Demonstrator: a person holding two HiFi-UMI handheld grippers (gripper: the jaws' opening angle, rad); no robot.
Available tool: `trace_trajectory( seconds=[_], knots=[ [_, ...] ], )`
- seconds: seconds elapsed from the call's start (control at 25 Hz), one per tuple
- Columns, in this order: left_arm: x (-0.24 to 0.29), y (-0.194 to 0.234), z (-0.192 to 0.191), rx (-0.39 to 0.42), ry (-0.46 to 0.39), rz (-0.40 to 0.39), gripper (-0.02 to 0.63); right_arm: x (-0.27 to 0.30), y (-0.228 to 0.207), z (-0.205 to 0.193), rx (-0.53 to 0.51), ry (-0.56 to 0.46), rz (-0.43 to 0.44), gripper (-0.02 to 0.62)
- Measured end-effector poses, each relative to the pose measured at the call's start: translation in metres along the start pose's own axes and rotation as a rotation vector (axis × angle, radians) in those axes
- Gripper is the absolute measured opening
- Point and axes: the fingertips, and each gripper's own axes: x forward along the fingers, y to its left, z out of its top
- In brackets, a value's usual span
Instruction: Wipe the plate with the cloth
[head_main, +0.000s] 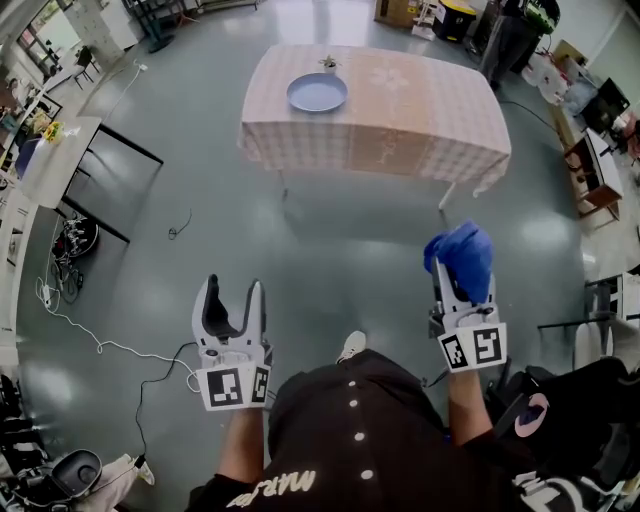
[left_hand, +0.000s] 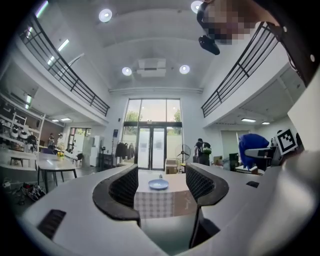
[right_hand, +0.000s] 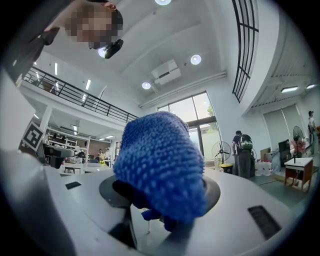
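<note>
my right gripper (head_main: 461, 288) is clenched on the cloth (head_main: 460, 255): a blue, nubbly bundle pinched between the jaws and bulging up over them, so that in the right gripper view it fills most of the middle and hides the jaw tips. so the cloth is in hand, and that part of the job i count as done.

my left gripper (head_main: 233, 305) is released, its jaws standing wide apart with nothing between them. in its own view i look straight through the gap to the far table. both grippers are held out level in front of my body, over bare grey floor (head_main: 330, 240).

the plate (head_main: 317, 92) is a pale blue, round dish. it lies flat on the table (head_main: 420, 120), which has a checked cover, toward the table's left part as the head view shows it. a small object sits just behind the plate; i cannot tell what it is. the table is well apart from both grippers, with open floor between us.

as i judge it, the wiping itself has not begun: the cloth touches nothing but the jaws, and the plate lies untouched. what is left is nearly the whole task: close the gap to the table, bring the cloth down on the plate, perhaps steady the rim with the free left gripper, and rub across the surface.
</note>
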Motion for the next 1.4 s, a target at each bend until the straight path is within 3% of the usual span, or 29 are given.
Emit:
trace_trajectory(
  seconds=[0.08, 0.56, 1.4],
  knots=[
    [0.008, -0.008, 0.001, 0.004, 0.002, 0.011, 0.302, 0.003, -0.010, -0.001, 0.002, -0.002, 0.007, 0.198],
    [0.025, -0.025, -0.002, 0.020, 0.032, 0.028, 0.305, 0.014, -0.028, -0.012, -0.008, 0.019, 0.053, 0.198],
    [0.130, -0.002, -0.013, 0.027, 0.043, -0.017, 0.305, 0.090, -0.063, -0.023, 0.028, 0.019, -0.014, 0.198]
  ],
)
